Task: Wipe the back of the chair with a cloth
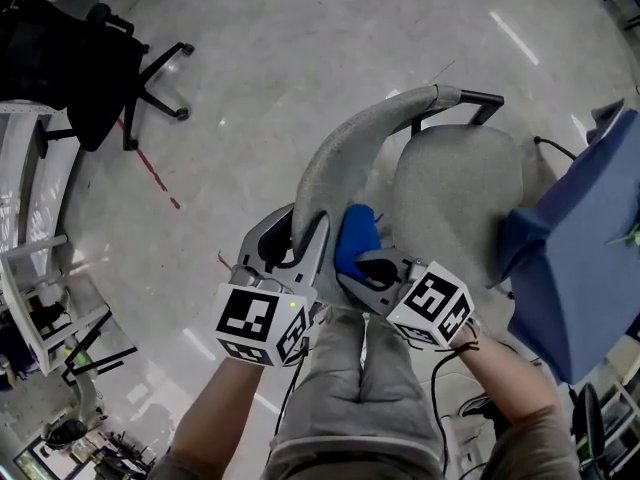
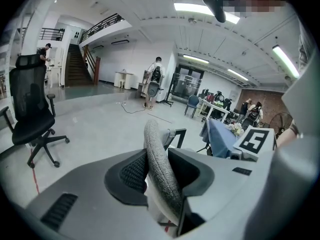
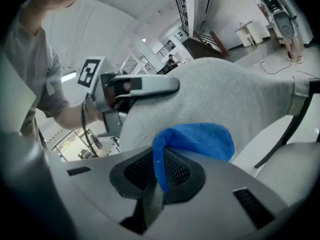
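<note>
Head view: left gripper (image 1: 297, 240) fingers clamp the firm, padded chair back (image 1: 350, 148) at its edge; right gripper (image 1: 362, 266) fingers pinch a fold of the soft, light cloth (image 1: 356, 236), pressed against that back.

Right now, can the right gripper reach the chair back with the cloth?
Probably yes. The right gripper grips the blue cloth, which seems to lie against the grey chair back; nothing stands between them. The left gripper clamps the back's edge alongside, not in its way.
</note>
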